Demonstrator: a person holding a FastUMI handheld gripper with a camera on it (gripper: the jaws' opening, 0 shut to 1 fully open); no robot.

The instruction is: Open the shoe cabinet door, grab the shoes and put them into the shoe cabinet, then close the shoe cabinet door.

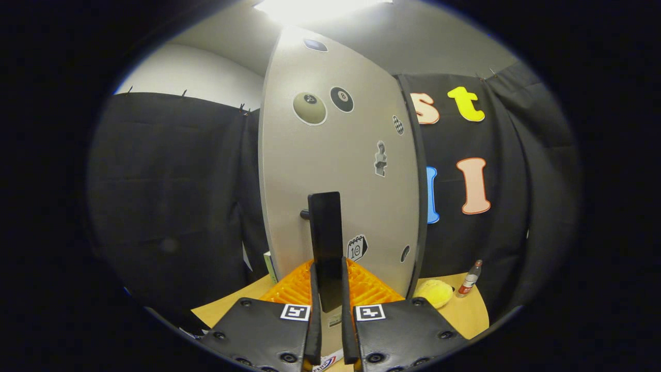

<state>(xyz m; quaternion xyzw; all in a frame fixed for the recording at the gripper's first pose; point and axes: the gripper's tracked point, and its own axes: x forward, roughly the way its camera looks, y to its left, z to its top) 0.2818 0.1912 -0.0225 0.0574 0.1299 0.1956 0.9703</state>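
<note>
gripper view, gripper [330,294] clamped on black handle [325,248], pale stickered cabinet door [335,170]

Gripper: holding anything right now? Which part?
Yes. The gripper is shut on the door handle of the shoe cabinet door, gripping the lower end of the upright bar, one finger on each side.

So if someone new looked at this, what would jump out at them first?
Probably the tall pale cabinet door dead ahead, dotted with stickers, and its dark handle standing upright between the fingers of the hand-held gripper, which look shut on it. Next, the bright orange rack on the wooden table just beyond the fingers. A yellow sponge and a small bottle sit to the right of the door.
</note>
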